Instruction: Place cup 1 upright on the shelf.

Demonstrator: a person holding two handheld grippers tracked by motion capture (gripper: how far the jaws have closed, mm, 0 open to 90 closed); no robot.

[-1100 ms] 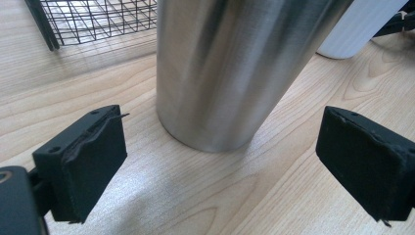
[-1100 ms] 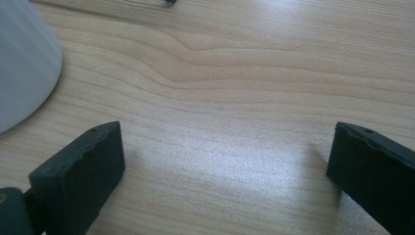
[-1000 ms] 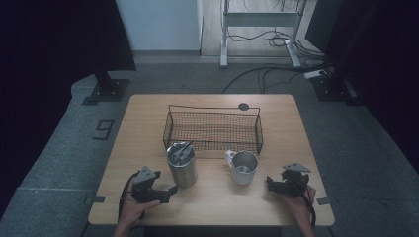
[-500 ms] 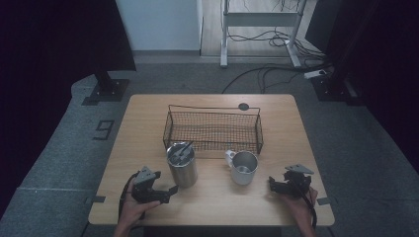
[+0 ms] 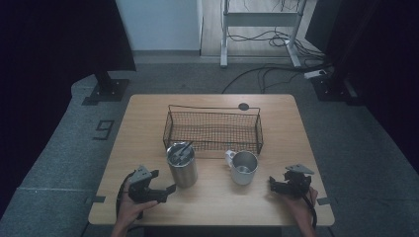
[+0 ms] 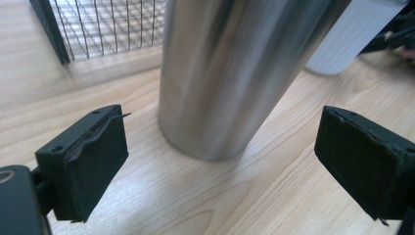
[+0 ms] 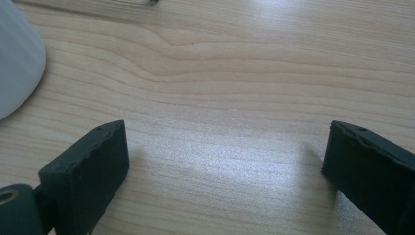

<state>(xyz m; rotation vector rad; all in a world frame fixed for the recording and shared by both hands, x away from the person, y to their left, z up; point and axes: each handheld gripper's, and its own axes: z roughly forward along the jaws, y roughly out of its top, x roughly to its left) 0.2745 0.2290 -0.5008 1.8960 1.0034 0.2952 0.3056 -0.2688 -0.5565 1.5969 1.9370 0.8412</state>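
The left gripper [image 5: 167,188] stood near the front left corner of the light wooden table [image 5: 148,128], jaws apart and grasping nothing, aimed at the tall brushed-steel tumbler [image 6: 230,73] just ahead, before the black wire basket [image 5: 213,129]. The right gripper [image 5: 273,183], its jaws just narrowing over bare wood, lay released beside the white enamel mug [image 5: 243,167]. Judged step: approach to the tumbler. Next: advance until the jaws straddle it, then close.

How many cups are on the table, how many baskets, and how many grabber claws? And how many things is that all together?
Cups: 2, a steel tumbler and a white mug
Wire baskets: 1, the black basket
Grabbers: 2, the left gripper and the right gripper
Total: 5
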